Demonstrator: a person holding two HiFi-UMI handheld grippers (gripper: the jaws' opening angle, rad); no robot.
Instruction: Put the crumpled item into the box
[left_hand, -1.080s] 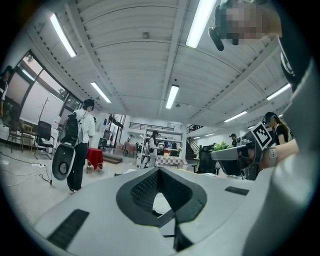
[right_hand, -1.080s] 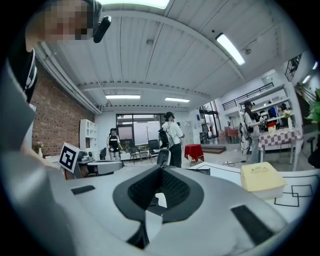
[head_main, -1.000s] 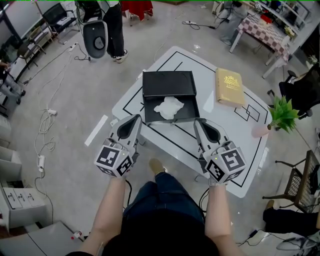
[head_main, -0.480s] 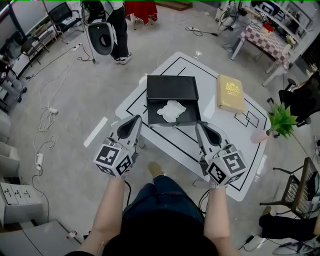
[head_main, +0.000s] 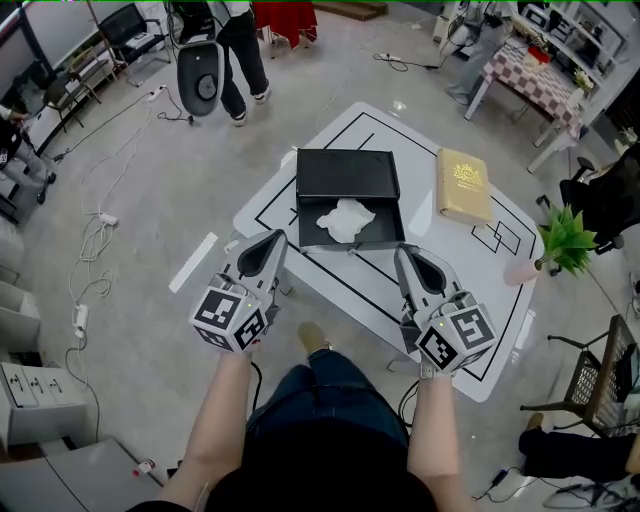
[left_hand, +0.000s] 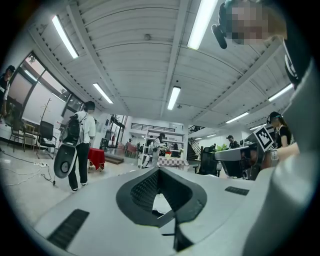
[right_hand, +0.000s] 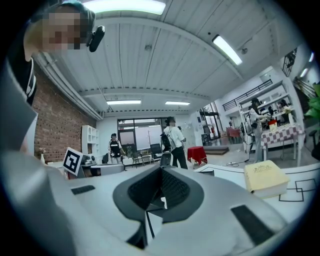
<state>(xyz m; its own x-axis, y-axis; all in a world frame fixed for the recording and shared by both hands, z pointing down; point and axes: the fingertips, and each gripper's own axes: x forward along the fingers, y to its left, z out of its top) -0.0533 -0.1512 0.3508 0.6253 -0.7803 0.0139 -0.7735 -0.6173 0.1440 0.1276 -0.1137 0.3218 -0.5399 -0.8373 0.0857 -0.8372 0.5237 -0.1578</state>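
A book (head_main: 463, 184) and plant (head_main: 566, 240) sit right of the box (head_main: 347, 172) holding crumpled paper (head_main: 346, 219); left gripper (head_main: 272, 239) and right gripper (head_main: 404, 253) are held level, jaws closed.

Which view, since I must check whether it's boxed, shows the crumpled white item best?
The head view: it shows the crumpled white item whole from above, lying inside the open black box. Both gripper views catch at most a sliver of white low in the frame, too little to identify.
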